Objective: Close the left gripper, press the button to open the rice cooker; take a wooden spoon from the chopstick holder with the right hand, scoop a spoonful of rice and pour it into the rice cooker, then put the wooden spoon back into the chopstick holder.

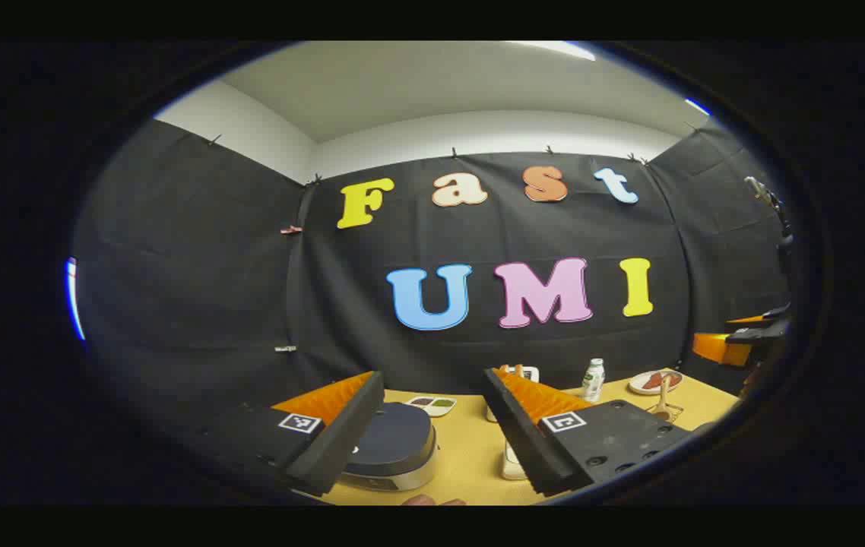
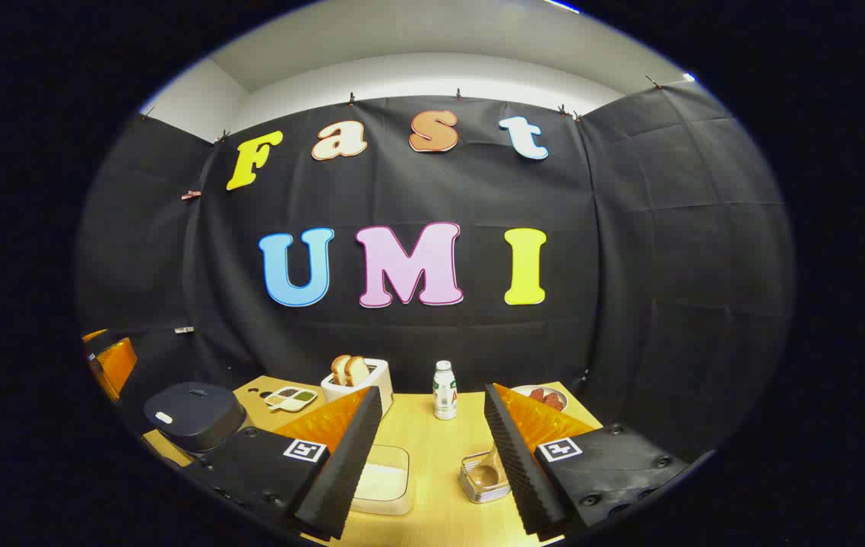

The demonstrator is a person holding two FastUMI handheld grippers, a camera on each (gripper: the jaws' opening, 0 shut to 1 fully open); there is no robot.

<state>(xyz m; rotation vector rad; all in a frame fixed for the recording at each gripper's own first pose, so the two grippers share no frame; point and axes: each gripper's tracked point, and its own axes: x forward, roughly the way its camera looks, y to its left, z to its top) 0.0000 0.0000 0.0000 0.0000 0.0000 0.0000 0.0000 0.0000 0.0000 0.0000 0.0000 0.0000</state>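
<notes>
In the left gripper view, the rice cooker (image 1: 391, 444) with its dark lid down sits on the table just past my left gripper (image 1: 432, 374), which is open and holds nothing. In the right gripper view the same rice cooker (image 2: 193, 414) stands at the far left. My right gripper (image 2: 431, 389) is open above the table. Under it are a white box of rice (image 2: 381, 479) and a metal chopstick holder (image 2: 482, 482) with the wooden spoon (image 2: 487, 471) in it. The wooden spoon (image 1: 663, 395) also shows far right in the left gripper view.
On the yellow table (image 2: 432, 448) stand a toaster with bread (image 2: 356, 376), a small bottle (image 2: 445, 390), a plate of food (image 2: 543, 396) and a divided dish (image 2: 289, 397). The left gripper (image 2: 109, 361) shows at the far left edge. Black cloth walls close in the back and sides.
</notes>
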